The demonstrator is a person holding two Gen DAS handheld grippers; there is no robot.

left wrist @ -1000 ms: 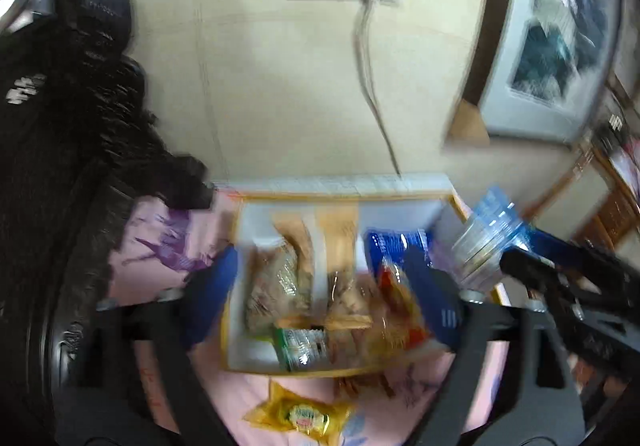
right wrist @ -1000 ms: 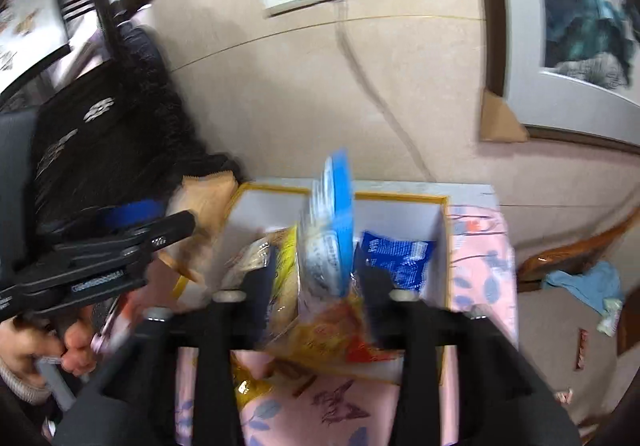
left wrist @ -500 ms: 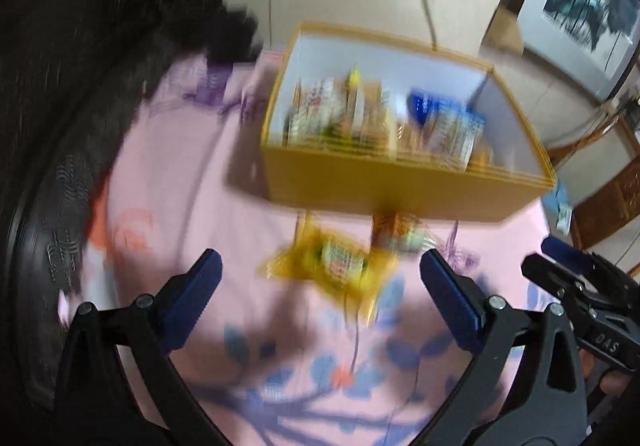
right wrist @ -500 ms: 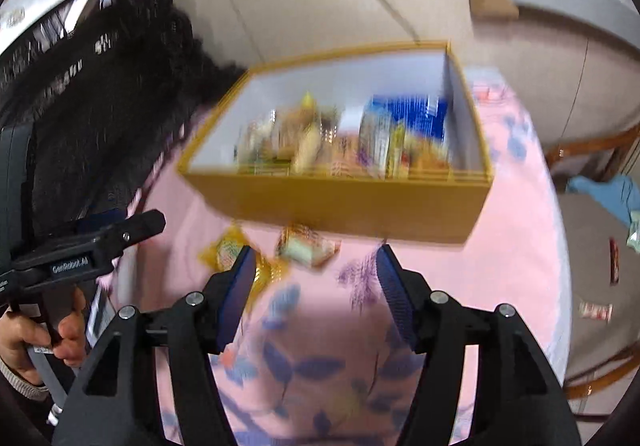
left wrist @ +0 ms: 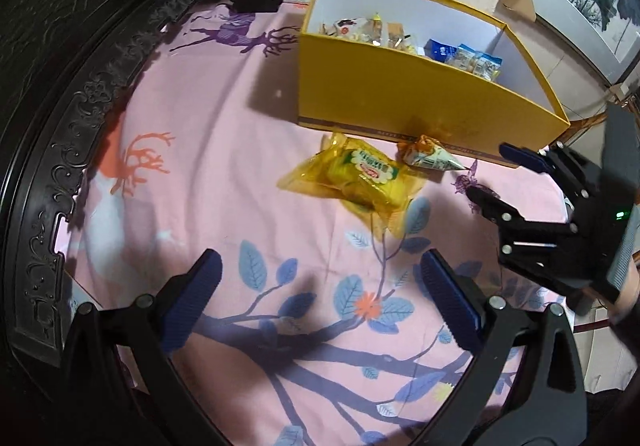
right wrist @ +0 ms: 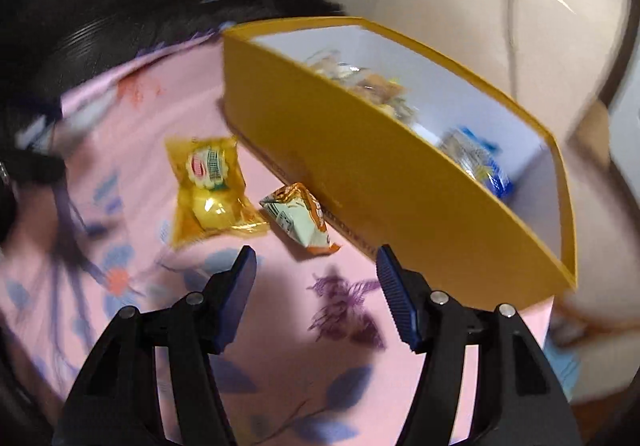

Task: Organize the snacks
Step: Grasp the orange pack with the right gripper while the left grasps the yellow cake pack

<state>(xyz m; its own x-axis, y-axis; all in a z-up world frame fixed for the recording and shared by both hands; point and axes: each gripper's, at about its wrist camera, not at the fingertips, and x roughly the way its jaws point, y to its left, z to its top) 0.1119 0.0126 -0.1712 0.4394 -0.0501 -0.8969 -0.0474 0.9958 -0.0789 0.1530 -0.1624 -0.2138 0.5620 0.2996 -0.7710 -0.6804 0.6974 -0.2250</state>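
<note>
Pink cloth printed with blue leaves and purple deer [left wrist: 208, 174] covers the surface, and on it stands a yellow cardboard box with a white inside [left wrist: 384, 102]. Several wrapped snacks already lie in the box: pale and orange packets toward one end and blue-and-white packets [left wrist: 464, 56] toward the other. Two snacks are still out on the cloth. A clear yellow plastic packet with a green and red label [left wrist: 356, 178] lies just in front of the box's near wall, apart from it. Beside it, a small triangular packet in pale green and orange [left wrist: 432, 158] sits close against the foot of that wall; whether it touches the wall is hard to say, since the right wrist view is blurred.

The left gripper [left wrist: 320, 298] hangs over the cloth on the near side of the yellow packet, its blue-padded jaws having just been opening; they stand spread as wide as they go, with nothing between them. The right gripper [right wrist: 314, 282] has its jaws about half apart and empty, its tips just short of the triangular packet [right wrist: 302, 220] and near the box wall [right wrist: 360, 166]. In the left wrist view the right gripper [left wrist: 500, 174] shows at the right edge, near the box's corner. Dark carved wooden furniture [left wrist: 80, 86] borders the cloth on the left.
</note>
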